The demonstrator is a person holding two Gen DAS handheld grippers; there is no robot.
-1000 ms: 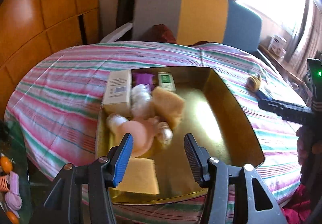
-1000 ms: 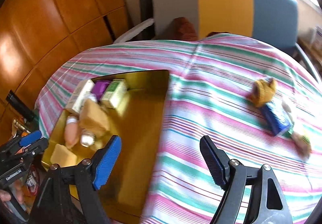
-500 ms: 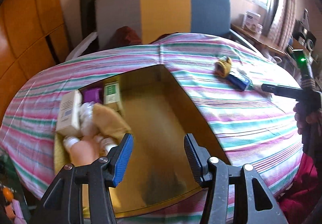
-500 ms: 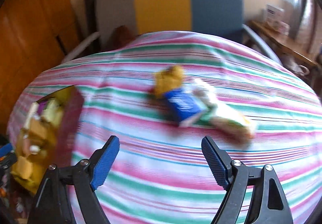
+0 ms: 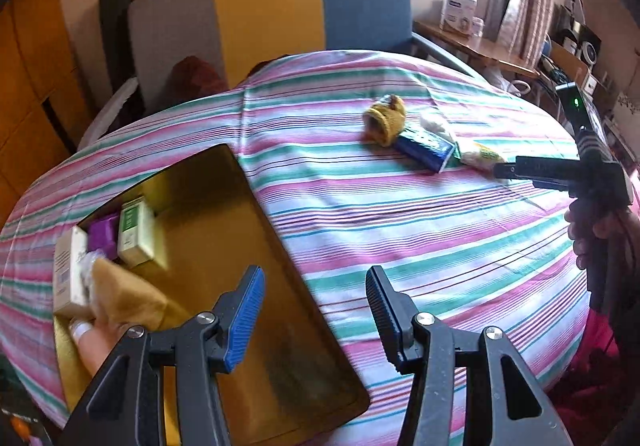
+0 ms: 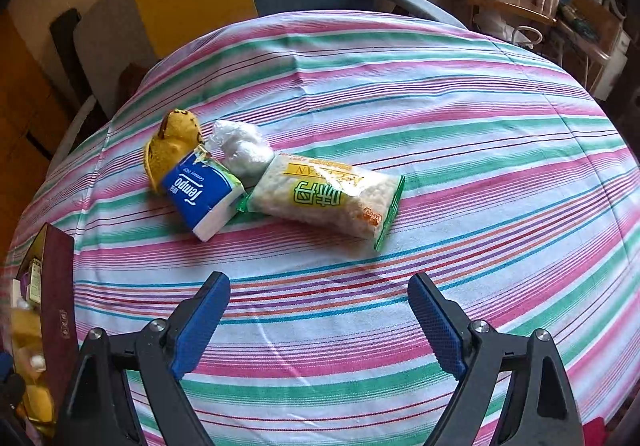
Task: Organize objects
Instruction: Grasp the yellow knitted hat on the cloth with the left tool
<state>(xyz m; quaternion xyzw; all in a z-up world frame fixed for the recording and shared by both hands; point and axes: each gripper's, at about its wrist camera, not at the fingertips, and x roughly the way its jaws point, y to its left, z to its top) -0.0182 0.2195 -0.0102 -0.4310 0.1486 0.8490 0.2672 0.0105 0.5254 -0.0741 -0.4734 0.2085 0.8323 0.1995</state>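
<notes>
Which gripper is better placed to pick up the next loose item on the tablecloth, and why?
Right. The right gripper is open and faces the tissue pack and snack bag directly; the left gripper hangs by the gold box, farther away.

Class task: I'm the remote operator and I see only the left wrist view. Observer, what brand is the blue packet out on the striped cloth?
Observer: The blue tissue pack reads "Tempo".
Operator: And the pale packet beside it?
Observer: That snack bag has a green edge and big green characters on yellow, over pale contents.
Operator: Is the right gripper holding anything?
Observer: No. The right gripper is open and empty, short of the bag.
</notes>
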